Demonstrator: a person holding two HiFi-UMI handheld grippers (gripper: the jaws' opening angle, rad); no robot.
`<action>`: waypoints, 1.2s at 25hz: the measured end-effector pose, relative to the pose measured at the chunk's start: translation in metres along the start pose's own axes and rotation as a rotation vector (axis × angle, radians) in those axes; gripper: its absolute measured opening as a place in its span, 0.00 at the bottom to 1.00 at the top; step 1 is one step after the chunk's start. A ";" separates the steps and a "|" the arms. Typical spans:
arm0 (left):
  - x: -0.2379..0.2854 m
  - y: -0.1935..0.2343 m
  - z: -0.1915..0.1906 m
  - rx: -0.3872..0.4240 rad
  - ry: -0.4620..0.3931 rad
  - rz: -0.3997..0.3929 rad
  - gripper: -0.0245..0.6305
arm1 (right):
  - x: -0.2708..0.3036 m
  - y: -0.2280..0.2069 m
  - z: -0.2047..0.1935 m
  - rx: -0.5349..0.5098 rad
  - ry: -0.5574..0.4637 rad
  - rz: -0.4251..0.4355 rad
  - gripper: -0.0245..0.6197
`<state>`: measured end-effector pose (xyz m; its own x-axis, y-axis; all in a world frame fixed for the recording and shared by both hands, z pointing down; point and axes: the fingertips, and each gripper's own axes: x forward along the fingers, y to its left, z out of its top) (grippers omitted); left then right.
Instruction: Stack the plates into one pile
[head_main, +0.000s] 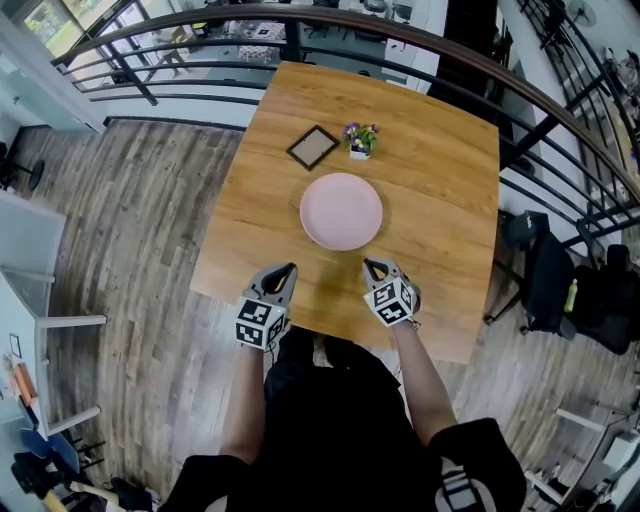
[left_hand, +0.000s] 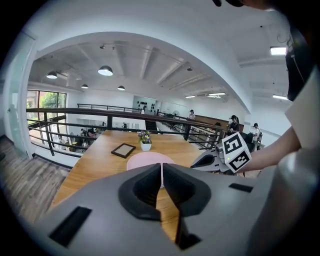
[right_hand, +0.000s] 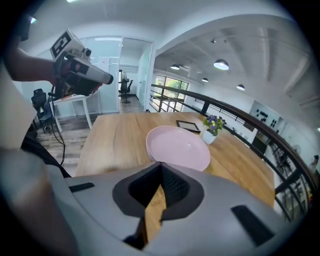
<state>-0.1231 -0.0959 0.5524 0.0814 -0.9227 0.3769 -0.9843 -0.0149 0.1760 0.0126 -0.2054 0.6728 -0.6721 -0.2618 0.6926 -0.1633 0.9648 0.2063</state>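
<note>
Wooden table (head_main: 440, 200) with pink plates (head_main: 341, 211), frame (head_main: 313, 146), flowerpot (head_main: 360, 141)

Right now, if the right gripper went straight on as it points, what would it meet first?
Most likely the pink plate, just ahead of the shut right gripper; it might touch the table short of it first.

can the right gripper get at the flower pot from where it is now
Probably yes. Only the low, flat pink plates lie between the right gripper and the flower pot, so it could pass over them. Its jaws are shut, holding nothing, and would need opening first.
</note>
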 end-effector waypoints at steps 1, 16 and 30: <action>0.001 -0.002 0.000 0.003 -0.003 0.000 0.08 | -0.003 -0.002 0.001 0.008 -0.018 0.002 0.05; 0.004 -0.035 -0.009 0.033 0.023 0.032 0.08 | -0.040 -0.013 -0.001 -0.001 -0.159 0.032 0.05; -0.002 -0.043 -0.018 0.048 0.048 0.059 0.08 | -0.045 -0.016 -0.019 -0.007 -0.151 0.056 0.05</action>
<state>-0.0776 -0.0864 0.5609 0.0292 -0.9028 0.4291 -0.9939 0.0196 0.1089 0.0594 -0.2097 0.6510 -0.7812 -0.2005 0.5912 -0.1178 0.9774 0.1758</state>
